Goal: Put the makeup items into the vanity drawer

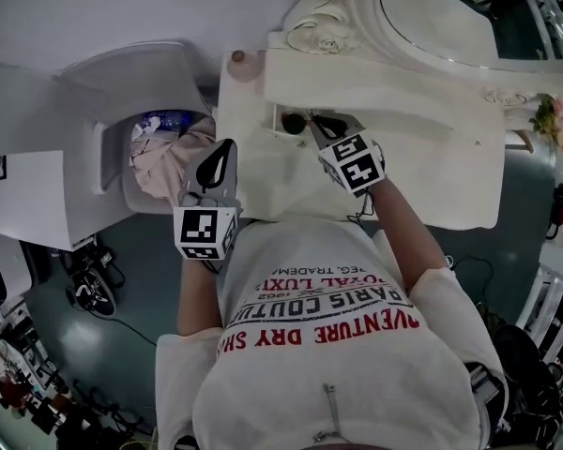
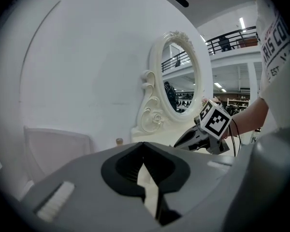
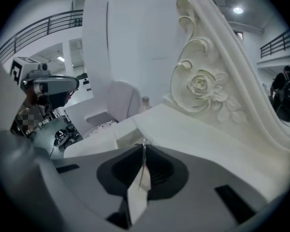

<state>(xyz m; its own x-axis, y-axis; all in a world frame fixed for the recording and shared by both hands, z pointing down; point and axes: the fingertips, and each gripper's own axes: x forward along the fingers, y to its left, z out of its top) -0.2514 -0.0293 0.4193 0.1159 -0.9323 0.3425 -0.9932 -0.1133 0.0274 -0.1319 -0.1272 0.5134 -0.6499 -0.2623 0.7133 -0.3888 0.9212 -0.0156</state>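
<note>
Shirt [image 1: 328,345] fills the bottom of the head view, nearest the lens. Both forearms reach up-frame from it.

Centre-left, the left gripper [image 1: 227,150] sits at the left edge of the vanity [image 1: 432,186]. Jaws clenched on nothing: in its own view the tips meet with only white surface behind.

Frame centre, the right gripper [image 1: 319,124] has its tips at what I take for the drawer [image 1: 286,120], a small boxed opening under the shelf edge. Its jaws are also pressed together, empty. There is something dark by the tips; I can't tell what.

The only makeup item I can pick out is a small bottle [image 1: 237,56] with a brown cap, upper centre-left on the vanity's corner, well apart from both grippers. It stands upright, long axis vertical and cap up, so the head view shows just the round top. The right gripper view shows it side-on, left of the carving at the foot of the mirror [image 1: 432,17].

My read: both tongs are closed and empty because nothing is picked up yet. The right one is angled down at the drawer, likely to work it. The bottle stands clear at the corner and should take a side pinch.
</note>
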